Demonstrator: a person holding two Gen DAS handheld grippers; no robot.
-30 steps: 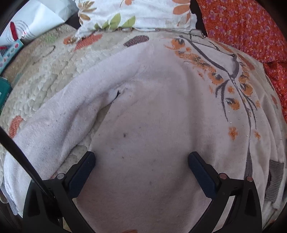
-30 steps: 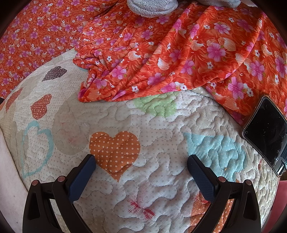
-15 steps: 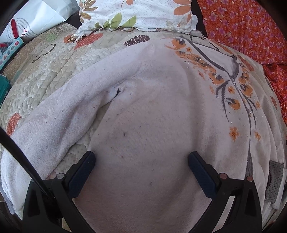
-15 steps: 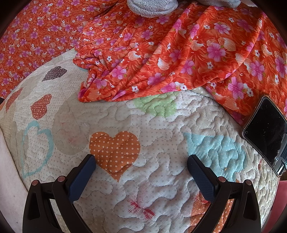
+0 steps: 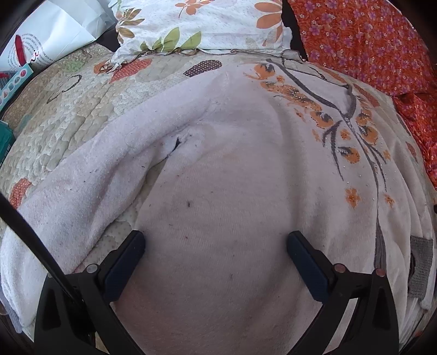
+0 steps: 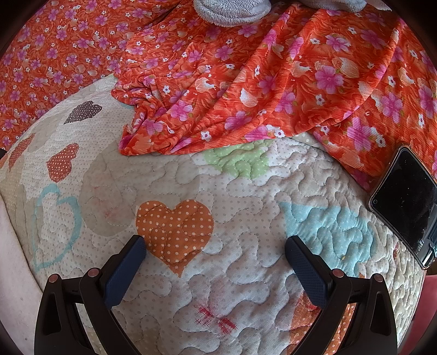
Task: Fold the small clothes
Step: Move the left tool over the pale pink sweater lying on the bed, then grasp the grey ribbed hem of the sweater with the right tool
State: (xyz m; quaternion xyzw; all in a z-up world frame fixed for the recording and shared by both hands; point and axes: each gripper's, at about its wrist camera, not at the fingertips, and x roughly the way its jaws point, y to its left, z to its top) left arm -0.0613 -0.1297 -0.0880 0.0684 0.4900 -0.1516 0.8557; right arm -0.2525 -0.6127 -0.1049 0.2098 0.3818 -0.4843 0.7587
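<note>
L gripper (image 5: 215,243): jaws spread wide, nothing held, over white top's body.
R gripper (image 6: 215,248): spread wide, empty, over quilt (image 6: 245,191).
White top (image 5: 232,177): laid flat on quilt, sleeve out to the left.
Phone (image 6: 404,202): seen at quilt edge.

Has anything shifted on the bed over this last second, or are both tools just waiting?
Very little. The left gripper drifted slightly over the white sweater, so the pillow shows a bit more at the top. Nothing was grabbed or released. The right gripper stayed put over the quilt, open, with the phone and orange cloth unmoved.
</note>
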